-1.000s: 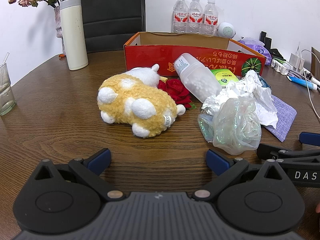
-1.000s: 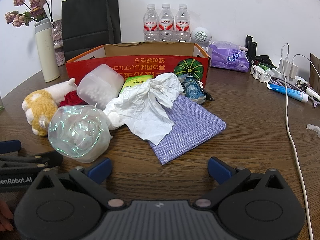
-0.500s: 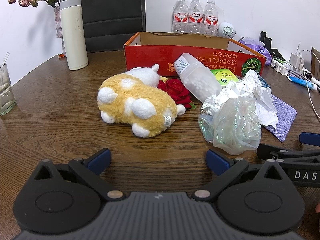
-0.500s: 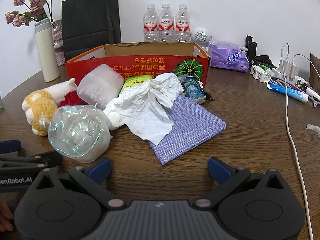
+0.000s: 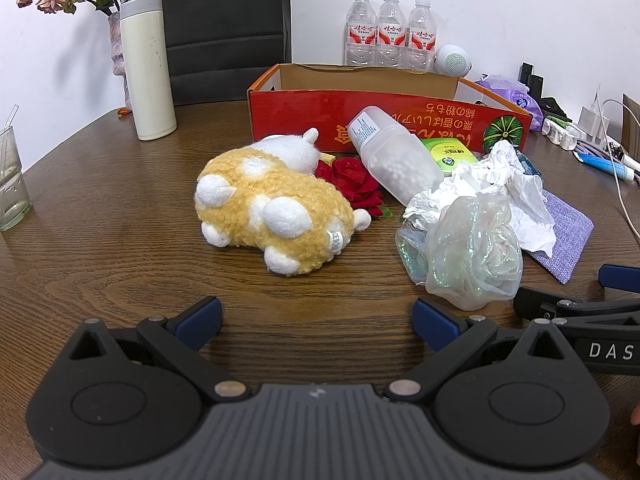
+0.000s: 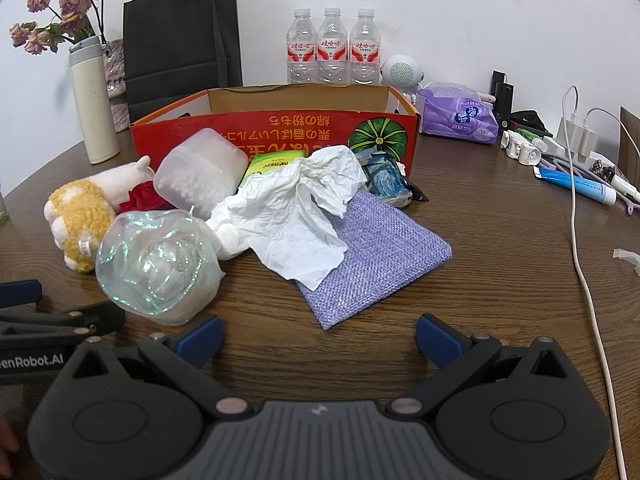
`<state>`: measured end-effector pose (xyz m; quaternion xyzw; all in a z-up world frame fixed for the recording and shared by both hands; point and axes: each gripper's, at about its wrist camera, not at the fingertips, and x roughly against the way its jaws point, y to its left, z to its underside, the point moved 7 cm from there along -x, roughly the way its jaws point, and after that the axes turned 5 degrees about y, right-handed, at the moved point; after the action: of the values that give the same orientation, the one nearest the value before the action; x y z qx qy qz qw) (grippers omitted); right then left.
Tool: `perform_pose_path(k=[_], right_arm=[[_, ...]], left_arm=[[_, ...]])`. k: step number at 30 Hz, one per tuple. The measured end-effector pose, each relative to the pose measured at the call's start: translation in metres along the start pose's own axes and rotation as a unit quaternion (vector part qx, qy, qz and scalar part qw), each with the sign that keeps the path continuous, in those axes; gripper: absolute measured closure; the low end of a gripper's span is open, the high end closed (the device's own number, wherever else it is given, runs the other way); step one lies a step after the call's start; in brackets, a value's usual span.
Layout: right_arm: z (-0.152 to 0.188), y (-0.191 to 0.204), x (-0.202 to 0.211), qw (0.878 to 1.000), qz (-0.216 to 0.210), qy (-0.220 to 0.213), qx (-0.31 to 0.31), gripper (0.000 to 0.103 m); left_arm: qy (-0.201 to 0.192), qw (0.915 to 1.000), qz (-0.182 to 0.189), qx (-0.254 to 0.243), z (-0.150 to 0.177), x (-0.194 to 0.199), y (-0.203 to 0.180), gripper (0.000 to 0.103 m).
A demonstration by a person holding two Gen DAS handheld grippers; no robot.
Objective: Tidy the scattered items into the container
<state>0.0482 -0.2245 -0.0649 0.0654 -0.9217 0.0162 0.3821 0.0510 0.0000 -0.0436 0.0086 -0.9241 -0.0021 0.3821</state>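
Both tongs spread and empty, low over the table.

Nearest: left tongs [image 5: 316, 316], right tongs [image 6: 320, 334]; beyond, iridescent wrap [image 6: 158, 266], plush toy [image 5: 272, 220], crumpled tissue [image 6: 298, 208], purple pouch [image 6: 376, 256]; farthest, the red box [image 6: 280, 130].

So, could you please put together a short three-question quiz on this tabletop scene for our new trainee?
1. True or false: the red cardboard box already holds the plush toy.
2. Which item lies partly on the purple woven pouch? A) crumpled white paper B) cream thermos C) water bottles
3. Fill in: the left gripper and the right gripper are both ____.

Key
1. False; the toy lies on the table in front of the box.
2. A
3. open, holding nothing
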Motion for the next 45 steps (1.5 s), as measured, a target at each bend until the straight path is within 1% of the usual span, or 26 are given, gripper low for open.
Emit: perform_pose_path(k=[8, 11, 12, 13, 14, 15, 17, 18, 21, 23, 24, 26, 28, 30, 31, 32, 33, 34, 36, 37, 39, 40, 41, 42, 43, 45], right_arm=[[0.000, 0.002, -0.003, 1.000, 0.000, 0.000, 0.000, 0.000], [0.002, 0.005, -0.002, 1.000, -0.003, -0.001, 0.003, 0.000], [0.004, 0.006, 0.002, 1.000, -0.006, -0.003, 0.008, 0.001], [0.005, 0.008, 0.007, 1.000, -0.019, -0.011, 0.016, 0.002], [0.008, 0.011, 0.017, 0.998, -0.042, -0.029, 0.026, 0.002], [0.011, 0.014, 0.030, 0.996, -0.065, -0.048, 0.037, 0.002], [0.009, 0.023, 0.044, 0.990, -0.100, -0.077, 0.057, 0.002], [0.005, 0.029, 0.045, 0.989, -0.105, -0.077, 0.068, 0.002], [-0.012, 0.043, 0.036, 0.988, -0.088, -0.078, 0.102, 0.004], [-0.021, 0.050, 0.028, 0.987, -0.086, -0.078, 0.113, 0.007], [-0.025, 0.052, 0.024, 0.987, -0.090, -0.075, 0.112, 0.007], [-0.029, 0.057, 0.019, 0.987, -0.102, -0.071, 0.106, 0.008], [-0.030, 0.061, 0.014, 0.986, -0.109, -0.068, 0.107, 0.008], [-0.027, 0.064, 0.012, 0.986, -0.109, -0.067, 0.110, 0.008], [-0.026, 0.065, 0.009, 0.986, -0.108, -0.064, 0.108, 0.008], [-0.025, 0.064, 0.008, 0.987, -0.110, -0.059, 0.103, 0.008], [-0.025, 0.064, 0.005, 0.987, -0.115, -0.053, 0.095, 0.008], [-0.026, 0.065, 0.002, 0.988, -0.122, -0.046, 0.087, 0.008], [-0.027, 0.069, -0.002, 0.987, -0.131, -0.035, 0.083, 0.012], [-0.027, 0.072, -0.002, 0.987, -0.131, -0.035, 0.087, 0.017], [-0.027, 0.076, 0.000, 0.986, -0.131, -0.038, 0.097, 0.020], [-0.027, 0.076, 0.002, 0.986, -0.132, -0.041, 0.098, 0.021], [-0.028, 0.076, 0.004, 0.985, -0.135, -0.043, 0.097, 0.027], [-0.029, 0.075, 0.006, 0.985, -0.139, -0.043, 0.093, 0.034], [-0.029, 0.075, 0.006, 0.985, -0.146, -0.037, 0.088, 0.056], [-0.028, 0.074, 0.002, 0.985, -0.152, -0.022, 0.081, 0.057]], left_arm=[[0.000, 1.0000, 0.003, -0.001, 0.000, 0.000, 0.000, 0.000], [-0.007, 0.9995, 0.023, -0.023, 0.008, 0.011, 0.006, 0.000], [-0.017, 0.9992, 0.028, -0.026, 0.009, 0.020, 0.010, 0.000], [-0.037, 0.9986, 0.032, -0.020, 0.007, 0.027, 0.014, 0.000], [-0.065, 0.9973, 0.033, -0.010, 0.003, 0.034, 0.020, 0.000], [-0.082, 0.9963, 0.027, 0.002, -0.005, 0.038, 0.027, 0.000], [-0.081, 0.9962, 0.020, 0.024, -0.023, 0.032, 0.033, 0.000], [-0.079, 0.9961, 0.020, 0.034, -0.033, 0.025, 0.034, 0.000], [-0.038, 0.9977, -0.002, 0.055, -0.052, -0.005, 0.034, 0.000], [-0.021, 0.9974, -0.011, 0.069, -0.057, -0.020, 0.033, 0.000], [-0.015, 0.9974, -0.026, 0.066, -0.056, -0.024, 0.035, 0.000], [-0.020, 0.9977, -0.045, 0.048, -0.049, -0.020, 0.046, 0.000], [-0.027, 0.9964, -0.072, 0.034, -0.041, -0.010, 0.067, 0.000], [-0.028, 0.9933, -0.103, 0.045, -0.032, 0.001, 0.092, 0.000], [-0.030, 0.9931, -0.101, 0.052, -0.030, 0.004, 0.098, 0.000], [-0.033, 0.9947, -0.083, 0.051, -0.030, 0.007, 0.099, 0.000], [-0.038, 0.9966, -0.062, 0.040, -0.032, 0.006, 0.096, 0.000], [-0.046, 0.9972, -0.053, 0.026, -0.036, 0.005, 0.093, 0.000], [-0.060, 0.9964, -0.059, -0.006, -0.043, 0.001, 0.090, 0.000], [-0.061, 0.9963, -0.056, -0.020, -0.047, -0.001, 0.088, 0.000], [-0.055, 0.9975, -0.036, -0.027, -0.052, -0.008, 0.092, 0.000], [-0.048, 0.9984, -0.022, -0.023, -0.054, -0.013, 0.093, 0.003], [-0.040, 0.9990, -0.008, -0.018, -0.053, -0.017, 0.095, 0.010], [-0.030, 0.9994, -0.002, -0.019, -0.050, -0.020, 0.095, 0.037], [-0.022, 0.9994, -0.014, -0.023, -0.048, -0.021, 0.094, 0.053], [-0.031, 0.9987, -0.025, -0.033, -0.042, -0.016, 0.090, 0.054]])
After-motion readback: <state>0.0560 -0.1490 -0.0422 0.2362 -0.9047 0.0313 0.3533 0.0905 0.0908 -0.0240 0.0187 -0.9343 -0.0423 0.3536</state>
